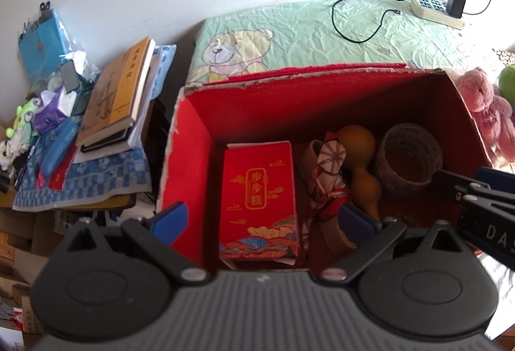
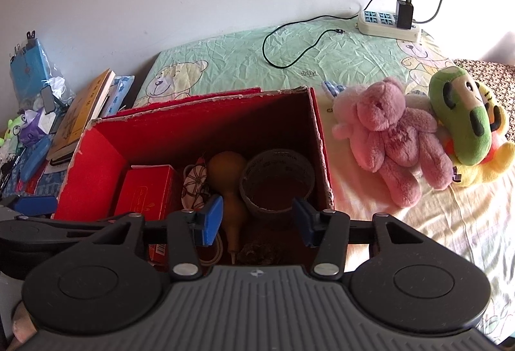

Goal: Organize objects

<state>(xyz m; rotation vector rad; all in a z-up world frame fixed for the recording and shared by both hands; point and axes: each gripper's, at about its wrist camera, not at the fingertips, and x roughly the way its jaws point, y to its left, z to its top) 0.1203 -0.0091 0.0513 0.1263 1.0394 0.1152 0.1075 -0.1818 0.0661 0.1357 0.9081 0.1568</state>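
Note:
An open red cardboard box (image 1: 190, 138) (image 2: 96, 154) sits on the bed. Inside lie a red gift box (image 1: 257, 196) (image 2: 145, 193), a patterned cloth bundle (image 1: 328, 170), a brown gourd (image 1: 360, 164) (image 2: 228, 177) and a tape roll (image 1: 408, 158) (image 2: 276, 180). My left gripper (image 1: 262, 222) is open and empty above the box's near side. My right gripper (image 2: 257, 219) is open and empty above the box's near right part. A pink teddy bear (image 2: 392, 135) (image 1: 486, 106) and a green plush (image 2: 463, 119) lie on the bed right of the box.
A stack of books (image 1: 119, 93) (image 2: 80, 116), a blue pencil case (image 1: 59, 148) and small toys clutter a side table at left. A power strip (image 2: 389, 23) (image 1: 434, 8) with a black cable lies on the bear-print pillow (image 2: 225, 61) by the wall.

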